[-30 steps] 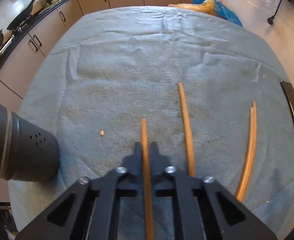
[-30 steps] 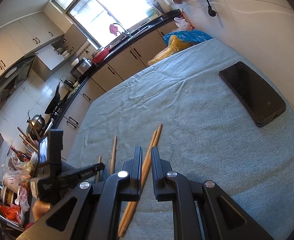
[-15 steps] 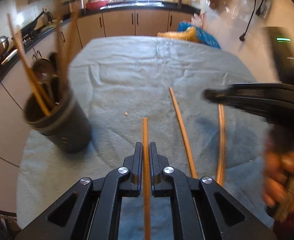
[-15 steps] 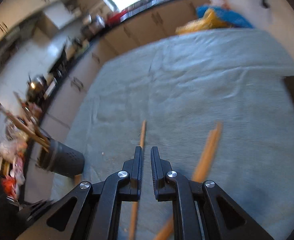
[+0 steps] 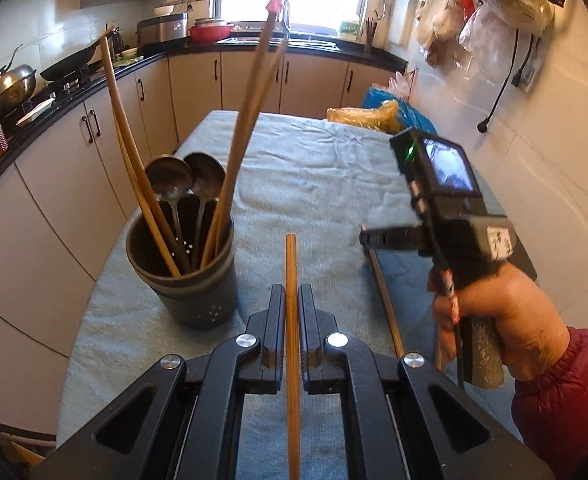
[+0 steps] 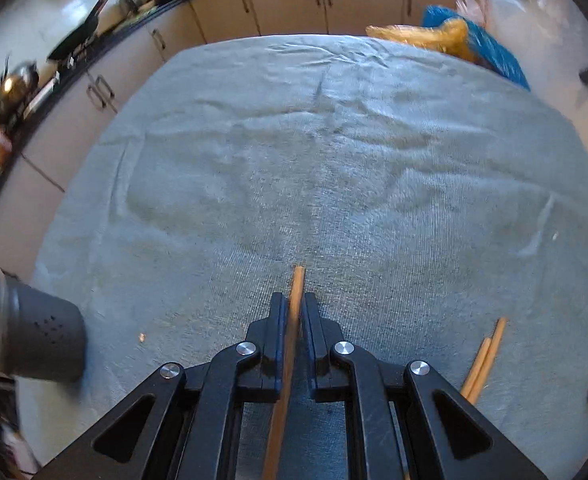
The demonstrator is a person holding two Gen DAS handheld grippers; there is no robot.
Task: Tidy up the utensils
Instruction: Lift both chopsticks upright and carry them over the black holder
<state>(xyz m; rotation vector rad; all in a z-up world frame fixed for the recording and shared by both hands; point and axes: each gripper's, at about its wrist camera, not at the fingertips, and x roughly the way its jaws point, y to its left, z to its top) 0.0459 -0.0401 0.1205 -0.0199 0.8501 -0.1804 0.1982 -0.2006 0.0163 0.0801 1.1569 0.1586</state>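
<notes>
Tongs (image 5: 291,300) over grey towel-covered table (image 5: 318,176), kitchen cabinets (image 5: 249,80) behind

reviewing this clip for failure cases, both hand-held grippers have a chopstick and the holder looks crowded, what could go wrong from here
1. The dark holder already bristles with long chopsticks and spoons; lowering the left hand-held gripper's chopstick could snag them or tip the holder.
2. Each chopstick is pinched along its length; the right hand-held gripper's chopstick already looks skewed and might pivot or slip.
</notes>
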